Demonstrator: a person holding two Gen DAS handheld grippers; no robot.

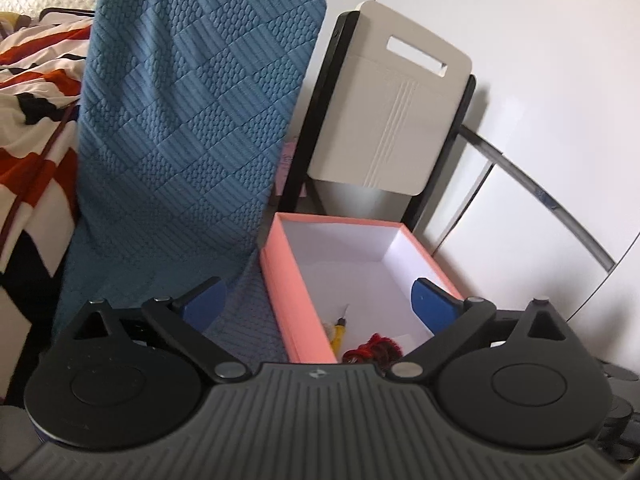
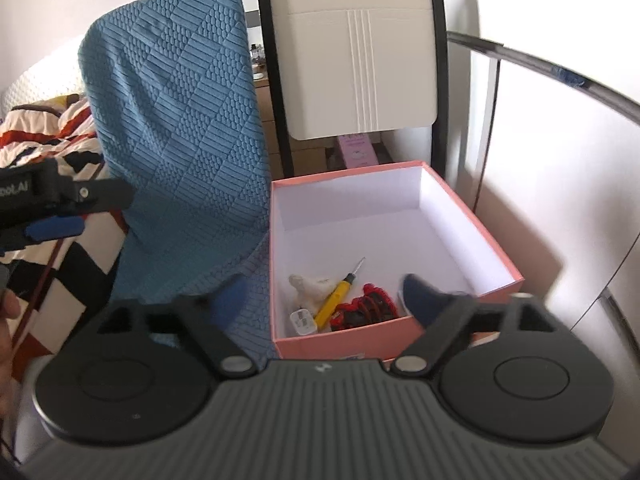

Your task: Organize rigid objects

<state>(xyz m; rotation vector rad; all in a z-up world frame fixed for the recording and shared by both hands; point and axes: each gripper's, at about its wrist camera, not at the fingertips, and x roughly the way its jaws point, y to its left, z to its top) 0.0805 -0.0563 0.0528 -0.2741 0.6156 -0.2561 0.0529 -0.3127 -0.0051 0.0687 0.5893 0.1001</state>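
Observation:
A pink box with a white inside sits on a blue-covered seat. In its near end lie a yellow screwdriver, a red and black object, a white plug and a pale soft-looking lump. My left gripper is open, straddling the box's left wall, with nothing between its blue pads. My right gripper is open too, its right finger inside the box near the red object and its left finger outside. From the right wrist, the left gripper shows at the left edge.
A blue textured cover drapes a chair back left of the box. Behind the box stands a white chair back in a black frame. Patterned bedding lies at far left. White panels with a metal rail close the right side.

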